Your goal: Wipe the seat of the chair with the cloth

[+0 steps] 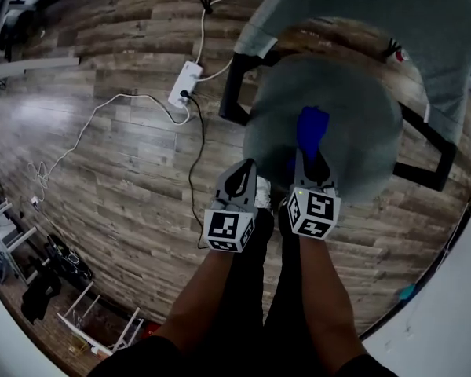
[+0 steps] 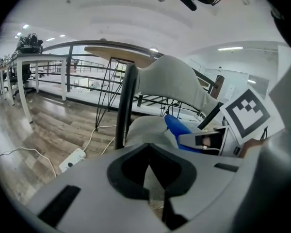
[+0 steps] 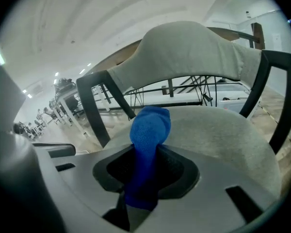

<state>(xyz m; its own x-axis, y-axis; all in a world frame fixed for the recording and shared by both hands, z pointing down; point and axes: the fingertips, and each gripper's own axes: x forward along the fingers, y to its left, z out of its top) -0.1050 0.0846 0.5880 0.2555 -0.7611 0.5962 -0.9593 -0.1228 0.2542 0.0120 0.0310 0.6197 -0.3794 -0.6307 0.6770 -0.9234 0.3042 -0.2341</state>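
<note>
The chair has a round grey seat point(image 1: 353, 132) and a grey padded backrest point(image 1: 377, 14). My right gripper point(image 1: 310, 167) hovers over the seat's near edge, shut on a blue cloth point(image 1: 312, 128) that sticks out forward over the seat. In the right gripper view the cloth point(image 3: 148, 140) is pinched between the jaws of the right gripper point(image 3: 144, 178), with the seat point(image 3: 223, 135) just beyond. My left gripper point(image 1: 239, 183) hangs beside the seat's front-left edge. In its own view the left gripper point(image 2: 149, 171) is shut with nothing in it, and the cloth point(image 2: 177, 126) shows at right.
Black armrests point(image 1: 234, 93) point(image 1: 436, 155) flank the seat. A white power strip point(image 1: 185, 83) with white and black cables lies on the wooden floor to the left. A desk point(image 2: 39, 57) and railings stand farther off. The person's legs are below the grippers.
</note>
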